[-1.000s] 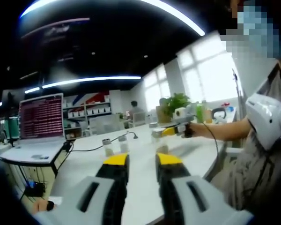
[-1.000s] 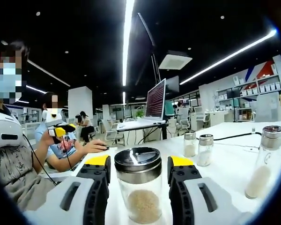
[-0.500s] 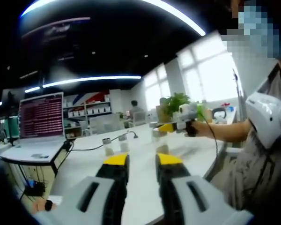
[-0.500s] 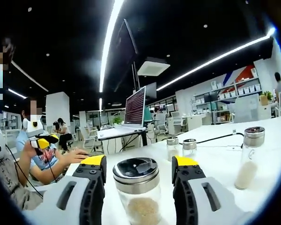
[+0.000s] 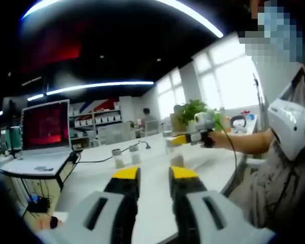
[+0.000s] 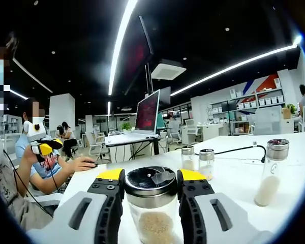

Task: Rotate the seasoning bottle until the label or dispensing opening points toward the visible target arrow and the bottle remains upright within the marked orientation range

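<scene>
Both right gripper (image 6: pixel 150 179) jaws clamped on seasoning bottle (image 6: pixel 151 206), left gripper (image 5: pixel 154 174) jaws apart

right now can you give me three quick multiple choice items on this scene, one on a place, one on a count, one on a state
1. Where is the seasoning bottle?
A. between the right gripper jaws
B. on the laptop
C. on the floor

2. How many small shakers stand by the black cable?
A. one
B. two
C. four

3. The left gripper is:
A. holding a bottle
B. holding a cable
C. empty

Answers:
1 A, the yellow-tipped jaws flank its metal lid.
2 B, a pair stands side by side.
3 C, nothing lies between its jaws.
</scene>
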{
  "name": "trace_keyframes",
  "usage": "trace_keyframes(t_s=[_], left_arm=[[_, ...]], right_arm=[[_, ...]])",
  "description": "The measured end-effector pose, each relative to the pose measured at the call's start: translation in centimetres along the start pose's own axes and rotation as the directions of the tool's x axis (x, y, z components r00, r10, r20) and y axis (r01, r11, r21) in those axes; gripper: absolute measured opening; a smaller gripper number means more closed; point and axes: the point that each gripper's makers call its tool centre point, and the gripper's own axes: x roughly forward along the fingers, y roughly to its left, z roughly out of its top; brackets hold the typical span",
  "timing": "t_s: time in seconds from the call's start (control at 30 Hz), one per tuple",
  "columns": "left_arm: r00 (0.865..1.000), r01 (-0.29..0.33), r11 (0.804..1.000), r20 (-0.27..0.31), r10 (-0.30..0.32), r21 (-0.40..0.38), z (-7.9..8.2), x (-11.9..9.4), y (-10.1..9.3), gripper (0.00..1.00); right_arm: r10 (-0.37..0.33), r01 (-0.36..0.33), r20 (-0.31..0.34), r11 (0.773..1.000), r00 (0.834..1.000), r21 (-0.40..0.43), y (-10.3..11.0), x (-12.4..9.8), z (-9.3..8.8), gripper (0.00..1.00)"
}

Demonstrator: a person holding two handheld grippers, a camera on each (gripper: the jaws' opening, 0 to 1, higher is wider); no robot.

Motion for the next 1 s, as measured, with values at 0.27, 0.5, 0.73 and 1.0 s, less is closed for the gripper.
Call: trace_keyframes(t_s=[0.27, 0.5, 0.73, 1.0], left_arm=[[1.000, -0.002, 1.000, -0.002, 0.002, 0.000, -0.10, -0.05, 0.15, 0.24], [1.000, -0.002, 1.000, -0.002, 0.002, 0.001, -0.11, -0.12, 0.19, 0.24], [1.000, 0.000, 1.000, 0.001, 0.000, -0.004, -0.16, -0.19, 0.25, 0.24], [1.000, 0.006, 1.000, -0.003, -0.006, -0.006, -0.30, -0.07, 0.08, 0.24]], right_arm=[[0.020, -0.020, 0.011, 1.000, 1.000, 0.003, -0.18, -0.12, 0.02, 0.41], [0.038, -0.038, 0.000, 0.999, 0.999, -0.009, -0.16, -0.11, -0.04, 0.41], [0.074, -0.074, 0.001, 0.997, 0.997, -0.003, -0.24, -0.10, -0.09, 0.41], [0.106, -0.106, -0.010, 0.994, 0.994, -0.003, -0.19, -0.06, -0.07, 0.40]])
